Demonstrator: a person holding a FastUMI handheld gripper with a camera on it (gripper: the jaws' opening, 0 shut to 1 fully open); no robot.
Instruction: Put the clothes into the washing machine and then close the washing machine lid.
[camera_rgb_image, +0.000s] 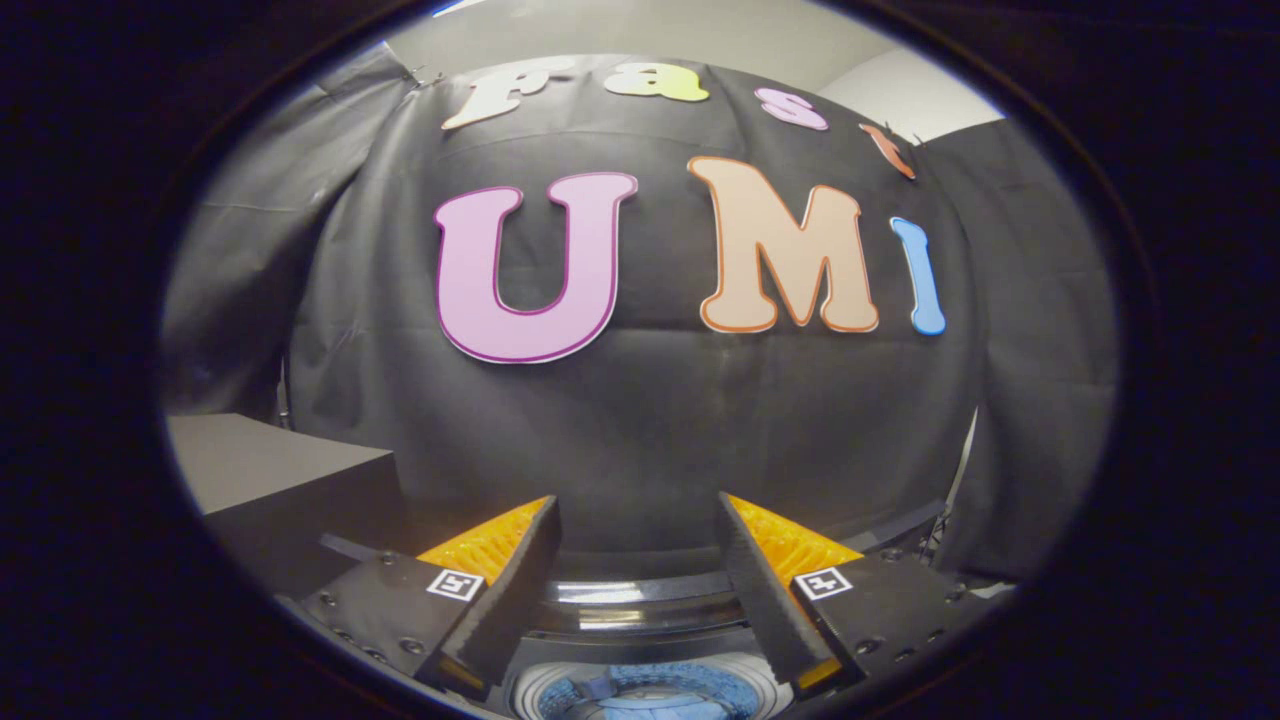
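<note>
The gripper (638, 545) is hovering with fingers spread and gripping nothing, directly above the washing machine (640, 610), whose round drum opening is facing upward, blue clothes (650, 690) lying inside below its dark rim.

A top-loading washing machine (560, 690) sits at the bottom centre of the frame, its round opening facing up between and below the fingers. Blue clothes (700, 686) lie inside its pale drum. The dark, glossy lid (640, 600) stands raised just behind the opening, catching strips of light. At lower left, beside the machine, a grey flat-topped box (260, 465) stands against the booth's wall. The gripper (636, 500) hangs above the opening, fingers spread and holding nothing.
</note>
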